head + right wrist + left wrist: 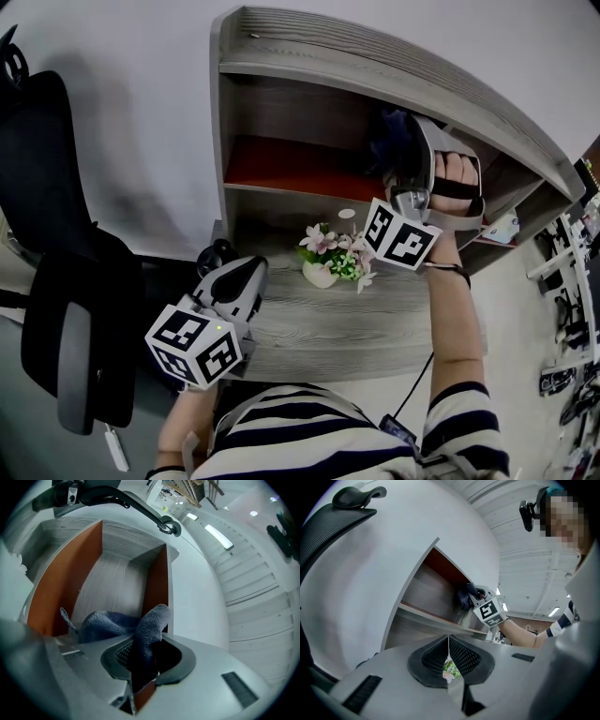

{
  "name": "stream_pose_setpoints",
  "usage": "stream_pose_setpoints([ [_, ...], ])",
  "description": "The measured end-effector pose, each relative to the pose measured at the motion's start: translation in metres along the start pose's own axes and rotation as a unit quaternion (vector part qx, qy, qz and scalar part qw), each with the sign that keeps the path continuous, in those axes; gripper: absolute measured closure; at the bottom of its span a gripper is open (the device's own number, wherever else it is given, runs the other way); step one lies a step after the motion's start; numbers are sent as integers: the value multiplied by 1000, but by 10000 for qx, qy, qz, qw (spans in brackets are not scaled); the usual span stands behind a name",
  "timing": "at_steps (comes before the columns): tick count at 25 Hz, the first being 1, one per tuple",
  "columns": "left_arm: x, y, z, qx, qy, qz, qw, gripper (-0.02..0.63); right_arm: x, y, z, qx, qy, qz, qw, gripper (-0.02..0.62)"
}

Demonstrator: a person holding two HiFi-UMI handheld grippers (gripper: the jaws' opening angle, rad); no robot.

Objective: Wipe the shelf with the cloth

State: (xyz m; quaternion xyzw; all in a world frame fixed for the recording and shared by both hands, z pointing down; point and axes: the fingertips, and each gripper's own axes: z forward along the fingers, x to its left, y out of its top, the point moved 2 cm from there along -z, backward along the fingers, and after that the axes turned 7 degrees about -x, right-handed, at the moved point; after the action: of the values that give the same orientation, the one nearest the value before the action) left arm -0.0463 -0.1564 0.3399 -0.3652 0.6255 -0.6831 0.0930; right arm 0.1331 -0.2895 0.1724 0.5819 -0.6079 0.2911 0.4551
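Striped shirt (309,436) fills the bottom edge of my head view, just under the camera. At the far left stands a black office chair (56,281). Moving right, the left gripper (225,267) is held low at lower left centre over the near edge of the grey wood desk top (394,319), with its marker cube (192,345) toward me. In its own view the left gripper (448,648) has its jaws together at the tips with nothing between them, and a sliver of the flowers (450,670) shows beyond them. At the middle of the head view the small white pot of flowers (328,258) sits on the desk top, apart from both tools. Above it rises the shelf (375,66), with a red-brown board (281,164) as the floor of its upper compartment. Right of centre, the right gripper (408,150) reaches up into that compartment, with the hand (457,183) strapped on behind it. The dark blue cloth (386,141) is bunched at its tip, inside the compartment toward its right side. In the right gripper view the right gripper (140,667) is clamped on a fold of the cloth (110,623). The rest is heaped just ahead against the grey wood-grain panel (112,588), between two orange-brown panels (61,578). I cannot tell how firmly it presses on the wood.
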Motion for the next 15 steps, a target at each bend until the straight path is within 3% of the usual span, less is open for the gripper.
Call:
stream_pose_setpoints([
  [15, 0, -1, -5, 20, 73, 10, 10000, 586, 49, 2, -9, 388, 974, 198, 9943, 517],
])
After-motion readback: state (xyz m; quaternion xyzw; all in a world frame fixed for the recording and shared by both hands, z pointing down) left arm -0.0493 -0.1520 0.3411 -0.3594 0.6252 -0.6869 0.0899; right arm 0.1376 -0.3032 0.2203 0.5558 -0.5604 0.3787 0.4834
